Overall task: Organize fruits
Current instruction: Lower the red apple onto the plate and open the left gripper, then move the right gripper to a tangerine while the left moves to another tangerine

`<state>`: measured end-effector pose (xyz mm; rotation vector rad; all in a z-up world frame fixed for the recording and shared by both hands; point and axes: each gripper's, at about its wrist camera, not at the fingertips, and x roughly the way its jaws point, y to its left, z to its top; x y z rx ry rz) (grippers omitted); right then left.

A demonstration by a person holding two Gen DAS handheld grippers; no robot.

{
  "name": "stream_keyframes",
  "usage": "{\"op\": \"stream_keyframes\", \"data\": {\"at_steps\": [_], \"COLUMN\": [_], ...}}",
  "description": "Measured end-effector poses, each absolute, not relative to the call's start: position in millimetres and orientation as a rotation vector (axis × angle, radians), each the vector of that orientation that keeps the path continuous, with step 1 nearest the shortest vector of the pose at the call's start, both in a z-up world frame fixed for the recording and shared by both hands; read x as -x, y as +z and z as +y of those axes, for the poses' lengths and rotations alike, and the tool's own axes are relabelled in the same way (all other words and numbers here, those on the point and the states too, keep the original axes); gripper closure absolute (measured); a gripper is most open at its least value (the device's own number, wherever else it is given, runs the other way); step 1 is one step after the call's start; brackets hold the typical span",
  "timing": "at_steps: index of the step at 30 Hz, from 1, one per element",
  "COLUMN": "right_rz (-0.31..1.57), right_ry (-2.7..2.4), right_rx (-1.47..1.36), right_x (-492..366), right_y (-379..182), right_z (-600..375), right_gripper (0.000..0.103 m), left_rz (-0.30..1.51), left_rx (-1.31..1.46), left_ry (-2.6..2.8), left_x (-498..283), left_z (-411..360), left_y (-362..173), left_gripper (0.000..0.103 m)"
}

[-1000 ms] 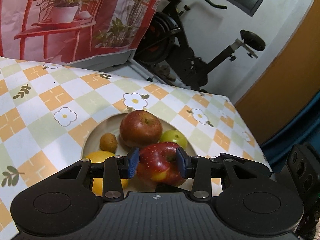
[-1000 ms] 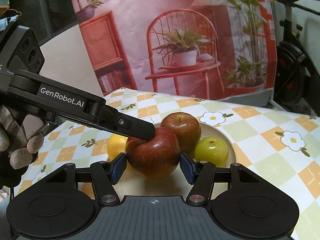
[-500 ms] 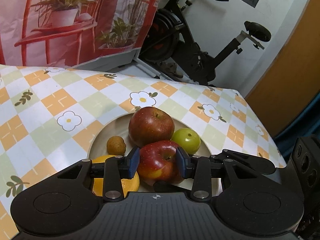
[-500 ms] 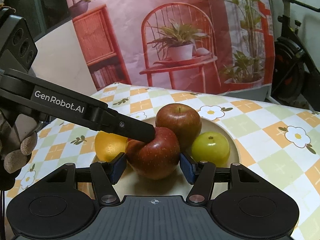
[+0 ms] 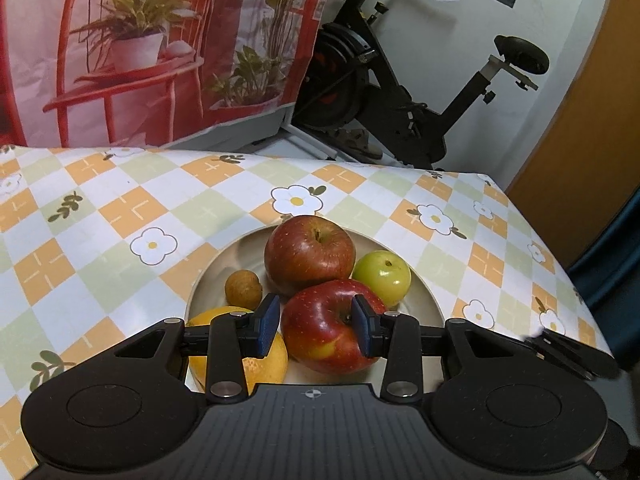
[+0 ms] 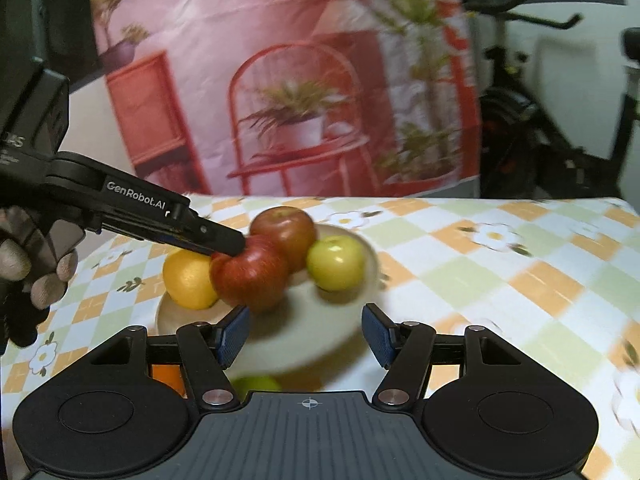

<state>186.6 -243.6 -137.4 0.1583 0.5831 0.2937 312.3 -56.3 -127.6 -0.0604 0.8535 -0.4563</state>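
Right gripper [image 6: 306, 334] backed off red apple [image 5: 332, 326], jaws just widened, empty; left gripper [image 5: 316, 326] pads clamp apple across stem dimple; firm, smooth, bruisable; grip flanks.

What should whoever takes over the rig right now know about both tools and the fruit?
Left tool: shut on the front red apple, which sits on the plate.
Right tool: open, its jaws have just been opening, nothing between them, short of the plate.
On the plate: back red apple, green fruit, yellow fruit, small brown fruit.
Done: five fruits gathered.
Left: probably release the front apple.
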Motion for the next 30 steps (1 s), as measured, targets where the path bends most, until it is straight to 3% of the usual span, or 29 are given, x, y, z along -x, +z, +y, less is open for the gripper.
{"op": "stream_keyframes", "data": {"at_steps": [6, 10, 30], "right_rz": [0.534, 0.528, 0.568], "right_ry": [0.219, 0.229, 0.239], "right_rx": [-0.168, -0.186, -0.074], "right_x": [-143.1, -129.4, -110.1], "right_y": [-141.8, -135.8, -134.9], "right_z": [-254.3, -256.4, -229.3], "right_gripper": [0.044, 0.037, 0.037], "left_rz": [0.775, 0.729, 0.652], "left_rx": [0.038, 0.031, 0.061], "left_ry": [-0.456, -0.449, -0.281], "left_x": [-282.8, -257.2, -151.4], "left_z": [-56.2, -50.7, 4.5], "left_y": [-110.8, -101.7, -111.0], "left_gripper": [0.062, 0.062, 0.062]}}
